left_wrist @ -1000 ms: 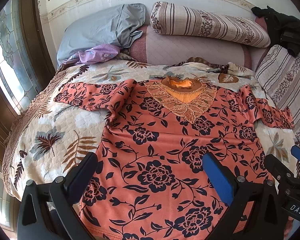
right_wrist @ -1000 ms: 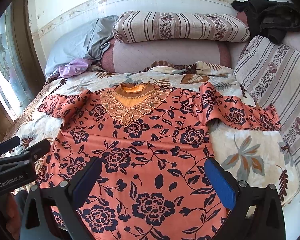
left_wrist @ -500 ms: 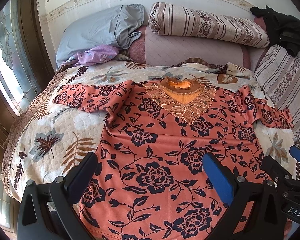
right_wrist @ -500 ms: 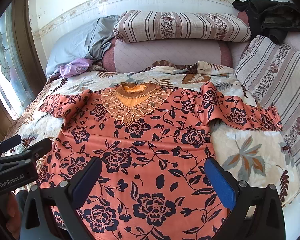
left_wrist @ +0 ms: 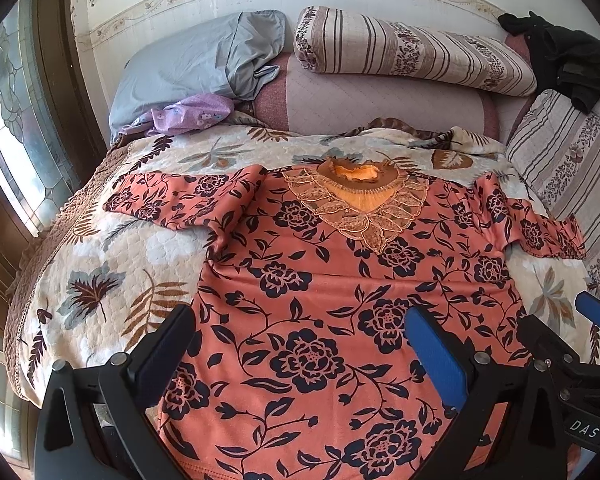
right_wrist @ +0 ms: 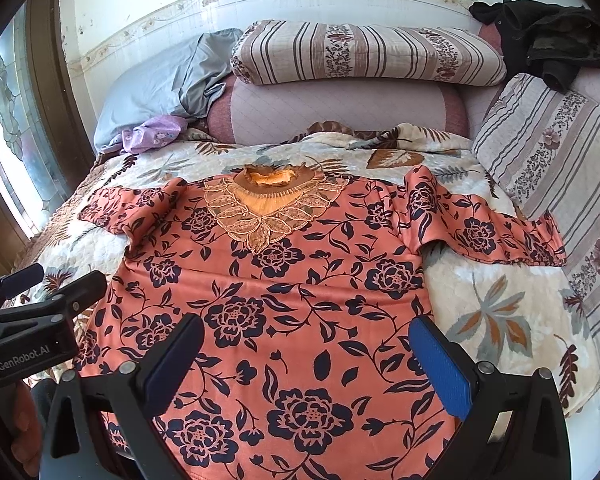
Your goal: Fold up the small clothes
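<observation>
- Blouse (left_wrist: 340, 300) of orange-pink cloth with dark printed roses lies face up on the bed, spread flat with the hem nearest the two claws, neckline away from them and both sleeves out sideways; I'd say it is laid out this way so the fold can start from clean edges.
- Left gripper (left_wrist: 300, 344) hovers just above the lower part of the blouse, jaws spread wide with nothing between them; its pads, one dark and one blue, look ribbed for gripping thin cloth.
- Right gripper (right_wrist: 308, 356) sits beside it over the same hem area, equally wide open and empty; from its camera the left gripper's black body shows at its left side.
- Just ahead of both claws the fabric looks thin, smooth and slightly shiny, with one shallow crease running across the chest.
- Further ahead is the neckline trim (left_wrist: 360, 208), an orange insert edged with stiff-looking, leaf-shaped gold lace.
- Left sleeve (left_wrist: 188, 200) is bunched at the shoulder; right sleeve (right_wrist: 484, 232) lies flatter, reaching toward a striped cushion (right_wrist: 560, 152). These likely get folded in first.
- Under everything is a quilted bedspread (left_wrist: 100, 264) with a leaf print, soft enough that I'd expect a pinch to sink in.
- Beyond the collar, against the wall, lie a striped bolster (left_wrist: 400, 52), a grey pillow (left_wrist: 188, 60), a crumpled lilac cloth (left_wrist: 188, 114) and dark clothing (right_wrist: 548, 40).
</observation>
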A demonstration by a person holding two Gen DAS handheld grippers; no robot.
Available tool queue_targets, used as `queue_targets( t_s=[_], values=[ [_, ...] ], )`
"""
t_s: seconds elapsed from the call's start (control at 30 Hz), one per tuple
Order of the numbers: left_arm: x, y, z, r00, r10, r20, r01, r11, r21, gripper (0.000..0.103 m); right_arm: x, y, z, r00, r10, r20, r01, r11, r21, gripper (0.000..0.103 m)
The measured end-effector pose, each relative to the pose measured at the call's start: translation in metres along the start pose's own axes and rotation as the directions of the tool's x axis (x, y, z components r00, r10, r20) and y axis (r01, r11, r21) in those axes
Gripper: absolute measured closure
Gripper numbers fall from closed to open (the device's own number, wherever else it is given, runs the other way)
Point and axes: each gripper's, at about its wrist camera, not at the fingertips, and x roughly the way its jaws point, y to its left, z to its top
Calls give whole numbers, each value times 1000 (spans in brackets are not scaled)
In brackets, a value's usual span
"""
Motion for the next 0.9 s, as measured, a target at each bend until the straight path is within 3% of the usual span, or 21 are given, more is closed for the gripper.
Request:
queue_targets(
  t_s=[0.2,0.33,0.43,0.57,0.67,0.8,0.9],
  values=[
    [4,1,0,1000,-5,-4,5,1000,-1,0,3,0,1,1000,3,-6,-3,1000,0,0],
    [15,8,-3,999,-18,-30,17,1000,-26,0,10,-12,-5,997,69,-29,-68,997,36,0],
    [32,12,-8,997,-18,-74,14,999,-44,0,16,-42,-12,989,145,-32,-140,981,131,0],
    [54,11,-13,993,-10,-119,4,999,-46,0,22,-116,-15,988,153,10,-148,936,320,1],
    [70,10,-16,988,-14,-157,5,998,-57,0,37,-199,-18,986,158,52,-162,841,516,1],
    [87,10,-17,982,-4,-189,-9,998,-63,0,68,-316,-24,991,104,82,-130,655,744,4],
    [98,11,-17,978,9,-209,-22,998,-63,0,97,-384,-24,991,92,92,-127,517,846,14]
  ],
)
